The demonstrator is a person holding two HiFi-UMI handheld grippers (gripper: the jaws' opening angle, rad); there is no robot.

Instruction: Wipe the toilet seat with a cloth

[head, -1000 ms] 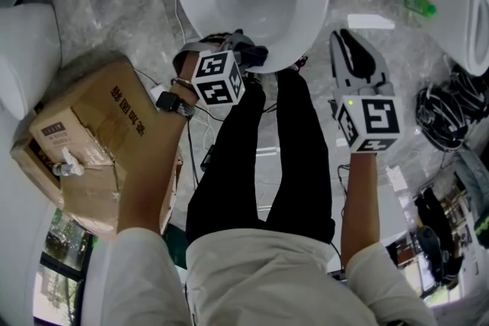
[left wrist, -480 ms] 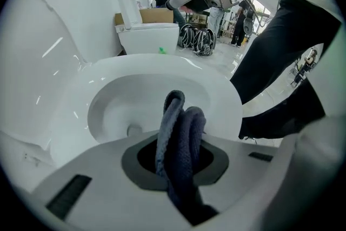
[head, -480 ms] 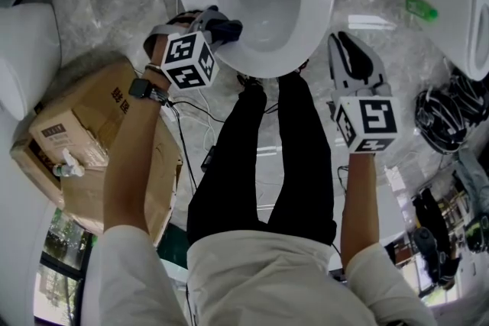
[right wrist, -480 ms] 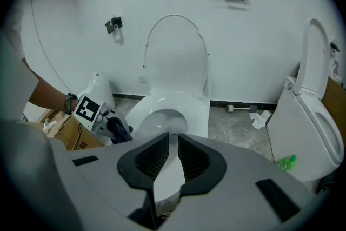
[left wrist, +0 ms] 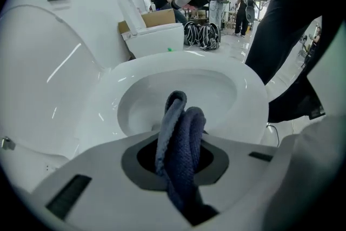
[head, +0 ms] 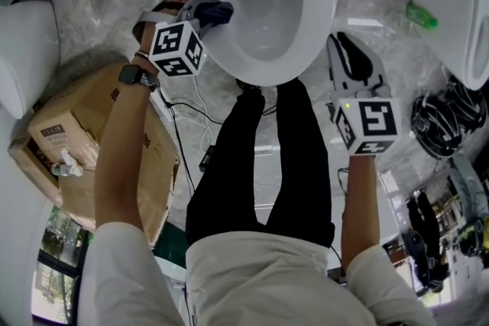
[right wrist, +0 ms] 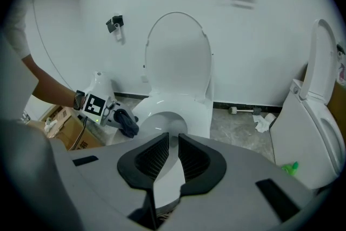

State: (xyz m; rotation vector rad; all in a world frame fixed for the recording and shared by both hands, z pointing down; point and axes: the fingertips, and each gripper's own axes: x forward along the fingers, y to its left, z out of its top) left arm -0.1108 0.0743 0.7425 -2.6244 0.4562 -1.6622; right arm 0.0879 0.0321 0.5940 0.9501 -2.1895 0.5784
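Note:
The white toilet [head: 313, 27] stands at the top middle of the head view, its lid [right wrist: 178, 57] raised against the wall. My left gripper [head: 203, 9] is shut on a dark blue cloth [head: 219, 12], which lies on the seat's left rim. In the left gripper view the folded cloth [left wrist: 181, 127] sticks up between the jaws of that gripper [left wrist: 175, 158], over the seat [left wrist: 162, 70]. My right gripper [head: 344, 40] hangs to the right of the bowl, off the seat. Its jaws [right wrist: 172, 140] stand a narrow gap apart with nothing in them.
A cardboard box [head: 84, 141] sits on the floor at left, with cables [head: 191, 114] trailing beside it. The person's black-trousered legs [head: 260, 164] stand just before the bowl. A second toilet [head: 458, 4] with a green object [head: 419, 14] and a black bundle [head: 439, 118] are at right.
The left gripper has slid with the cloth from the front of the seat rim to its left side, further from the person. The right gripper has hardly shifted.

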